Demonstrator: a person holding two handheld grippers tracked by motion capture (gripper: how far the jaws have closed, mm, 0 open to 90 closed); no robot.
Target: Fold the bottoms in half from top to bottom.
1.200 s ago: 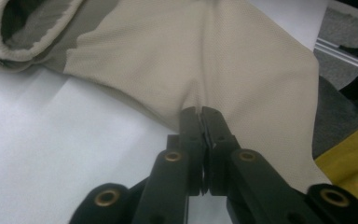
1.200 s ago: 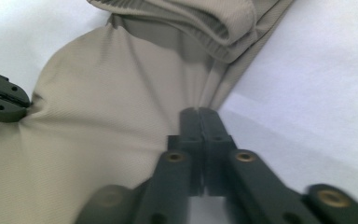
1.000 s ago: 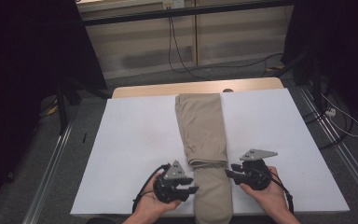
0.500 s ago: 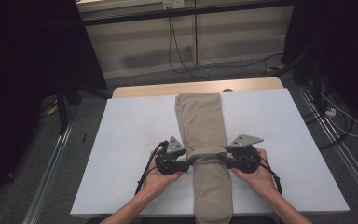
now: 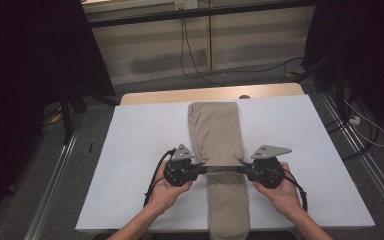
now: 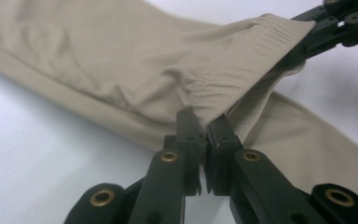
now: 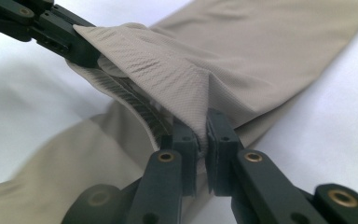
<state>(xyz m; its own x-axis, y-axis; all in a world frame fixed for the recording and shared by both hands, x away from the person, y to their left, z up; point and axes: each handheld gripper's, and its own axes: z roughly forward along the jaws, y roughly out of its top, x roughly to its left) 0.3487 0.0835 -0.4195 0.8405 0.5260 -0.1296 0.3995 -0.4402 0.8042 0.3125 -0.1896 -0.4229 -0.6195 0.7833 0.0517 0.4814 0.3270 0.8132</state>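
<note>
Folded beige fabric trousers (image 5: 216,135) on white table (image 5: 140,145); gripper views show pinched weave; left gripper (image 6: 204,128), right gripper (image 7: 201,127) clamp opposite edges.

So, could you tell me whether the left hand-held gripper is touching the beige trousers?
Touching. In the left gripper view, the left hand-held gripper has its jaws pinched on an edge of the beige trousers, fabric caught between them.

light: bright on table (image 5: 140,150) | surroundings dark | gripper views: foreground soft, background blurred
</note>
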